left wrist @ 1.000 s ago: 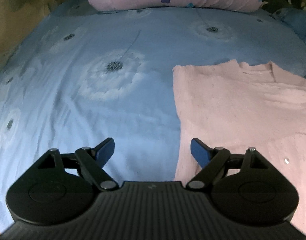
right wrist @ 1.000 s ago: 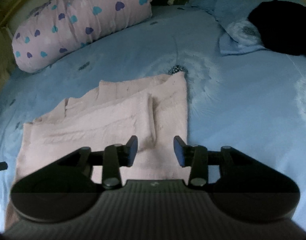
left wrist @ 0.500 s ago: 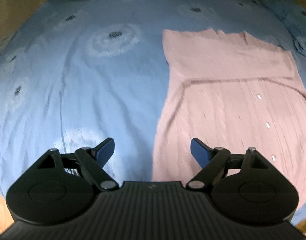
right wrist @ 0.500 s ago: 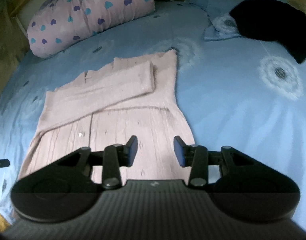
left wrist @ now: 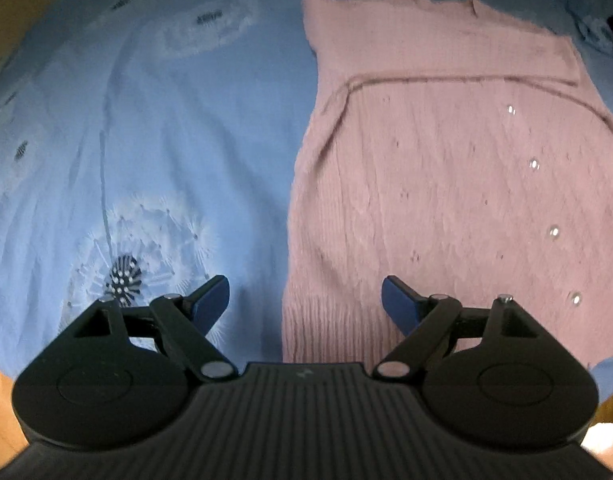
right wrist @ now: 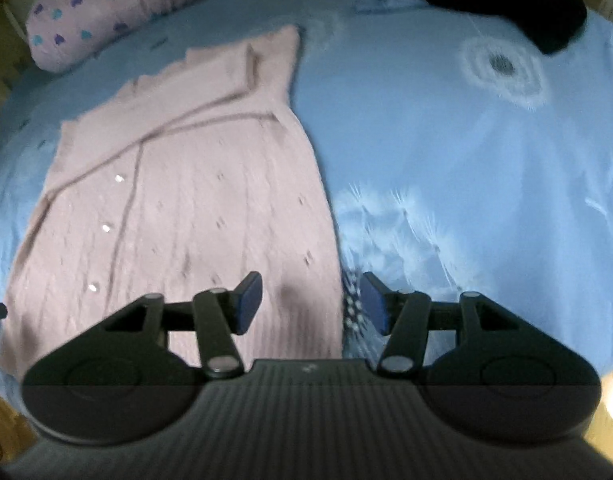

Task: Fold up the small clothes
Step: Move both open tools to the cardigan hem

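Left wrist view: a blue bed sheet [left wrist: 146, 140] printed with dandelion heads covers the bed, and a strip of wood shows at the lower left edge. The pink knitted sweater [left wrist: 446, 184] lies flat on the sheet, sleeves folded across its upper part, small shiny studs down its front. The left tongs [left wrist: 304, 300] are released, holding nothing, spread over the sweater's near left hem corner.

Right wrist view: a pink pillow with hearts [right wrist: 118, 4] lies at the far end and a black garment [right wrist: 518, 4] far right, both well apart from the sweater [right wrist: 186, 200]. The right tongs [right wrist: 312, 300] are released over its near right hem edge.
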Motion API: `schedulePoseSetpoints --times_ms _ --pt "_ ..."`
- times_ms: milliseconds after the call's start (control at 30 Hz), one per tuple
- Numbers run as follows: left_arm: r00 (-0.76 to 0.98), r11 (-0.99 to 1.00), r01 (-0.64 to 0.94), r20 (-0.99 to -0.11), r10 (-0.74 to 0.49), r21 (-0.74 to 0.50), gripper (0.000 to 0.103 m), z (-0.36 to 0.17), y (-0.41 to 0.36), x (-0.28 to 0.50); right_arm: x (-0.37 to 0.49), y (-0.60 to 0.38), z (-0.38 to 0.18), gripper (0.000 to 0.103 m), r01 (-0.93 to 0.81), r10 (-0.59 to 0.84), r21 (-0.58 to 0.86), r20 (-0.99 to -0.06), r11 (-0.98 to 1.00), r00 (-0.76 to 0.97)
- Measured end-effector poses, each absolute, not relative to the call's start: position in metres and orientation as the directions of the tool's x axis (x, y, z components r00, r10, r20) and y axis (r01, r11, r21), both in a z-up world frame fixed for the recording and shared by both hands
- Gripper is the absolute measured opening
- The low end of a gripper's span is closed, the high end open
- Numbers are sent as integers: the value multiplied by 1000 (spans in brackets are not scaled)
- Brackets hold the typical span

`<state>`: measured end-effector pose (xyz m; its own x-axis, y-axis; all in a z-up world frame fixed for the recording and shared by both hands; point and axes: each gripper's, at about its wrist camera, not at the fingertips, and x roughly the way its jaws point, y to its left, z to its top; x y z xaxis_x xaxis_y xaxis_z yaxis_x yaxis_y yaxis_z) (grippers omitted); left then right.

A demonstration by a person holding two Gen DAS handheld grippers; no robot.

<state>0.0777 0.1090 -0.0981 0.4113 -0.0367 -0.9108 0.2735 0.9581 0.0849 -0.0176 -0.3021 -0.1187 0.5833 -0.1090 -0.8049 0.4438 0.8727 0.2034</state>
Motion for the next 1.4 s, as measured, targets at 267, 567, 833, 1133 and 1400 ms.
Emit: schedulePoseSetpoints --times_ms 267,567,833,1133,1400 --pt "361 953 289 -932 -18 94 87 -116 112 74 -23 -298 -133 56 439 -81 188 -847 879 525" --pt "331 969 248 -942 -60 25 84 -119 122 74 -30 -296 -135 57 428 -43 214 -855 878 517" --pt "331 951 310 -938 -101 8 59 -111 115 68 -37 -289 -135 58 389 -21 216 -853 895 522" --pt "313 966 260 -945 -93 -9 60 -117 127 74 -38 -288 -135 57 385 -10 227 -851 895 525" --pt "313 958 285 -943 -116 -24 49 -115 126 68 -39 -287 -136 49 382 22 272 -837 883 546"
